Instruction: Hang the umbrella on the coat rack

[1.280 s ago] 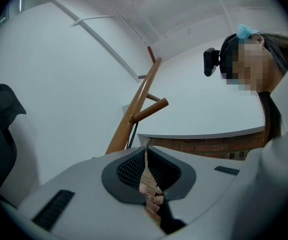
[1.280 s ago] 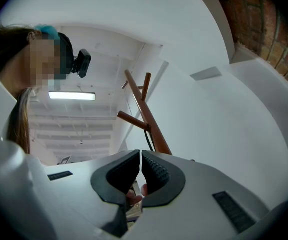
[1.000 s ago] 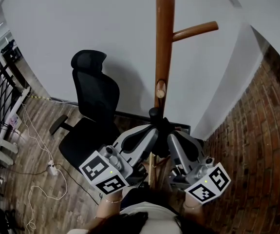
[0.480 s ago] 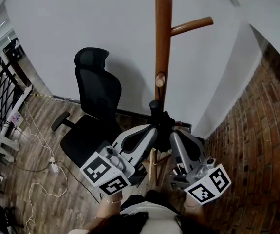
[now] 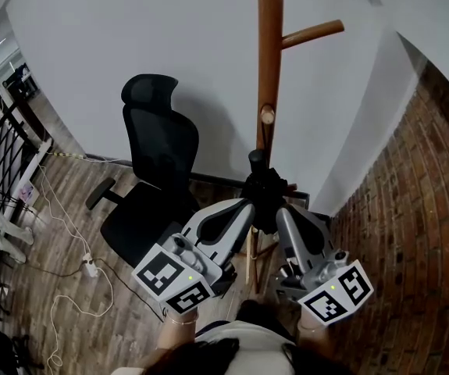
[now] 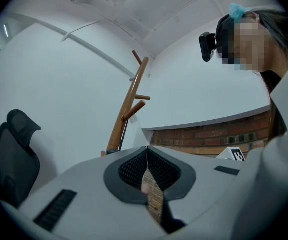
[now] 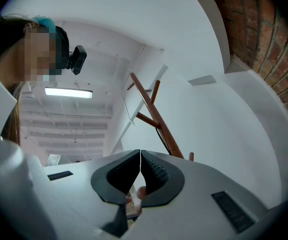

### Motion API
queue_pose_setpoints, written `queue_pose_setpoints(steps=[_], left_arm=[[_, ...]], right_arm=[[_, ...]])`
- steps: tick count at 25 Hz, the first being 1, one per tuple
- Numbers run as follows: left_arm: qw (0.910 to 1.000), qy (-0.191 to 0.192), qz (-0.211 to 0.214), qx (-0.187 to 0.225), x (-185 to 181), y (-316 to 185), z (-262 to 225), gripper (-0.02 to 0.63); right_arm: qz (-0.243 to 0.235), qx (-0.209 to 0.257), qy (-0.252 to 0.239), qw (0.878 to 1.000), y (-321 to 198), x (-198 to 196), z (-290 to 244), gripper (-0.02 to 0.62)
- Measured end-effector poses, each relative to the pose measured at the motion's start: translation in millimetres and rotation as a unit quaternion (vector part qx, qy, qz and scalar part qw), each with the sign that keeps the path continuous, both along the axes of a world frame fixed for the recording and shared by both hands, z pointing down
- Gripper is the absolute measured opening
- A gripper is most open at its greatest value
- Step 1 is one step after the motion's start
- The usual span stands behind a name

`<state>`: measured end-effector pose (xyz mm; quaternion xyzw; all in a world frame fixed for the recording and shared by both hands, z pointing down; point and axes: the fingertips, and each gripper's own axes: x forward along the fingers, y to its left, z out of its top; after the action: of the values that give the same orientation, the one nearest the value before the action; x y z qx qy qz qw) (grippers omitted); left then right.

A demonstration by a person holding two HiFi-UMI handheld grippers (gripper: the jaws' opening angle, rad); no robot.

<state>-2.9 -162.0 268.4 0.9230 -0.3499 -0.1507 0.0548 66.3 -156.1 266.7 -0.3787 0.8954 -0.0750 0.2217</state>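
Against the white wall (image 5: 130,45), with bricks (image 5: 419,209) running along the right, a black chair (image 5: 150,170) is standing left of the wooden rack (image 5: 269,53). Before its pole, the left gripper (image 5: 249,204) and right gripper (image 5: 279,209) are reaching up side by side. Each one's jaws are pinching tip to tip, leaving no gap at the pads. Both tips are meeting the dark folded umbrella (image 5: 265,187), holding it close in front of the pole, just under the stub peg (image 5: 268,116)
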Motion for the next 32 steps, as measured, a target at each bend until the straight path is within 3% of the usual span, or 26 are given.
queue_pose_setpoints(steps=[10,32], left_arm=[[0.9997,-0.014,0.016,0.009,-9,38,0,0.012],[0.9993,0.000,0.034,0.014,-31,117,5,0.012]], right_arm=[[0.031,-0.002,0.009,0.999,39,-11,-4,0.035],[0.072,0.011,0.032,0.997,117,-34,1,0.035]])
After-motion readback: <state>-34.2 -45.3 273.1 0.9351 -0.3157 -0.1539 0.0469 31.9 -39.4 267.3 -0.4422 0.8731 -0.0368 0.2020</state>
